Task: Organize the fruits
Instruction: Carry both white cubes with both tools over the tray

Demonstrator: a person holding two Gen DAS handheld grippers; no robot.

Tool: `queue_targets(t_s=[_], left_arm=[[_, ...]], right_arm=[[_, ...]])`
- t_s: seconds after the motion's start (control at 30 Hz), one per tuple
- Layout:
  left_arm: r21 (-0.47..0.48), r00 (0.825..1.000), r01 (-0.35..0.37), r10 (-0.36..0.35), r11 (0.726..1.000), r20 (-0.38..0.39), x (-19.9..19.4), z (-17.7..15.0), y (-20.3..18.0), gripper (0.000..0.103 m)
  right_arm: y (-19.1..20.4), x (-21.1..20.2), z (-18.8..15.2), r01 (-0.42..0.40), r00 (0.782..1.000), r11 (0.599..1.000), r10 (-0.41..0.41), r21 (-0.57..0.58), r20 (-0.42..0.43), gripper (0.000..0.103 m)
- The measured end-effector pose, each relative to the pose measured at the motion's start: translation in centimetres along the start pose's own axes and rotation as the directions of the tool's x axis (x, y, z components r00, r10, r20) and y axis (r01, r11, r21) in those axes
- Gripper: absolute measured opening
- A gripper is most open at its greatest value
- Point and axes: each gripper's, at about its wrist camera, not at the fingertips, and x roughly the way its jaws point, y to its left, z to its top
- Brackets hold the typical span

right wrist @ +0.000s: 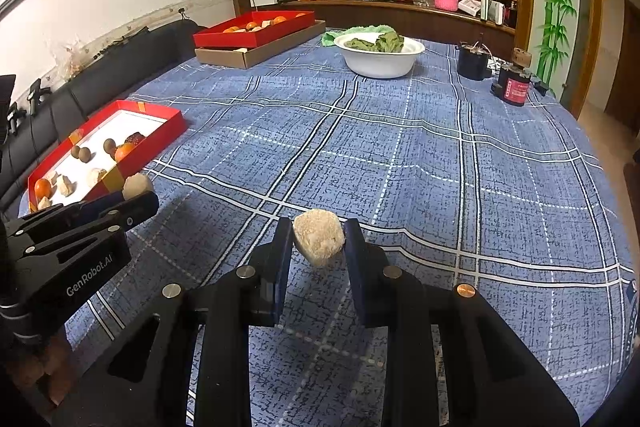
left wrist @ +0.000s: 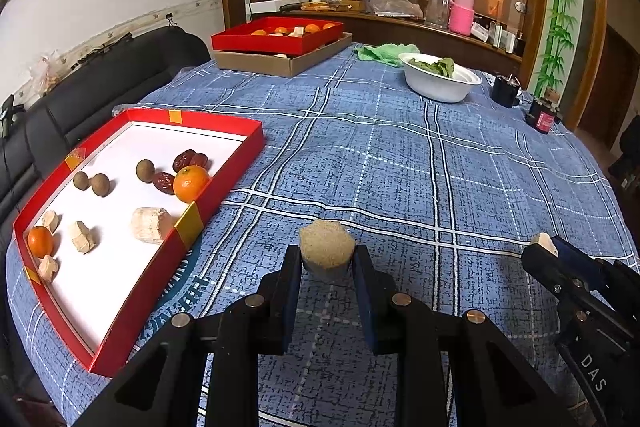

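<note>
Near red tray (left wrist: 224,187): lower left of the left wrist view, on the blue plaid cloth (left wrist: 400,155), white floor inside.
Tray contents: two oranges (left wrist: 191,183), three brown round fruits (left wrist: 145,170), red dates (left wrist: 188,159) touching the bigger orange, pale chunks (left wrist: 82,235) and one pale cylinder piece (left wrist: 150,225) near the front wall.
Left gripper (left wrist: 327,259): bottom centre of its own view, pinching a sandy, rough-topped cylinder piece (left wrist: 326,246) between both pads, held above the cloth, just right of the near tray.
Far red tray (left wrist: 276,41): upper centre-left, stacked on a brown cardboard box (left wrist: 280,63), oranges and pale pieces inside.
White bowl (left wrist: 438,83): upper right of centre, green leaves in it, green rag (left wrist: 384,51) just behind.
Right gripper (right wrist: 318,241): bottom centre of its own view, clamped on a pale lumpy chunk (right wrist: 319,238), clear of the cloth; same gripper at the right edge of the left view.
Dark jars (right wrist: 516,83): far right, near the table edge.
</note>
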Motion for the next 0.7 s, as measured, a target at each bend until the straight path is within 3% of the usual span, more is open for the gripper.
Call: queue_targets(t_s=[0.33, 0.43, 0.7], left_arm=[[-0.017, 0.999, -0.011, 0.012, 1.0, 0.04, -1.2, -0.2, 0.7, 0.025], [-0.047, 1.0, 0.0, 0.001, 0.999, 0.019, -1.4, -0.2, 1.7, 0.025], [-0.086, 0.997, -0.034, 0.04, 0.996, 0.073, -3.6, 0.1, 4.9, 0.025]], right_arm=[[0.5, -0.2, 0.1, 0.008, 1.0, 1.0, -0.007, -0.025, 0.012, 0.025], [0.9, -0.3, 0.1, 0.015, 1.0, 0.999, -0.014, -0.041, 0.014, 0.025], [2.7, -1.0, 0.6, -0.012, 1.0, 0.998, 0.014, -0.064, 0.028, 0.025]])
